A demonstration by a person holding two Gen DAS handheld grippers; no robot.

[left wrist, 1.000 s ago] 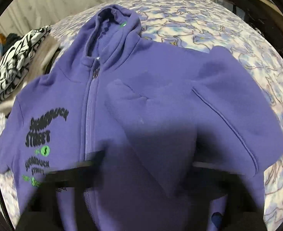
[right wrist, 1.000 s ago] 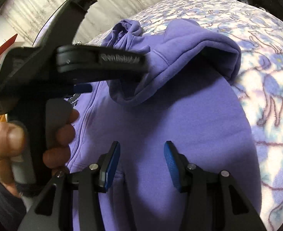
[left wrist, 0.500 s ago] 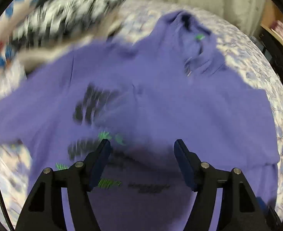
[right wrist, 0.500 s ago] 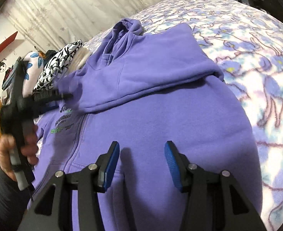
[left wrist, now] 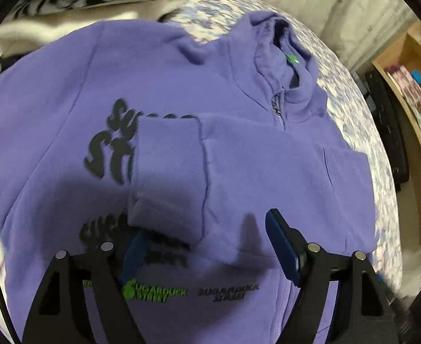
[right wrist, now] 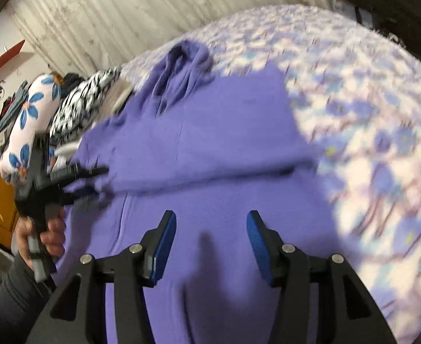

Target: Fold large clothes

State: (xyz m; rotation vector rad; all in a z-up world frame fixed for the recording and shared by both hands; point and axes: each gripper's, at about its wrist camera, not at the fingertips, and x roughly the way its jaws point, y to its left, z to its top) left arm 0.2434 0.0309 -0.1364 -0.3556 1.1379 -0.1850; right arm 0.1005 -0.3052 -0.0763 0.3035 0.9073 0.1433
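Observation:
A purple zip hoodie (left wrist: 253, 172) with black and green print lies face up on the bed. One sleeve (right wrist: 210, 143) is folded across its chest, and the cuff (left wrist: 167, 172) rests over the print. My left gripper (left wrist: 207, 246) hovers just behind the cuff with its jaws opening; the pads press on nothing. In the right wrist view a hand holds the left gripper (right wrist: 101, 180) at the sleeve's end. My right gripper (right wrist: 210, 240) hangs open above the hoodie's lower body, with nothing between its fingers. The hood (right wrist: 181, 66) lies at the far end.
The patterned bedspread (right wrist: 368, 114) runs out to the right of the hoodie. A black-and-white cloth (right wrist: 81, 109) and a flowered pillow (right wrist: 29, 120) lie at the far left. A wooden shelf (left wrist: 411, 86) stands past the bed's right side.
The left gripper has let go of the sleeve, which now lies flat across the chest. It swung away to the left with its jaws opened wide. The right gripper rose a little.

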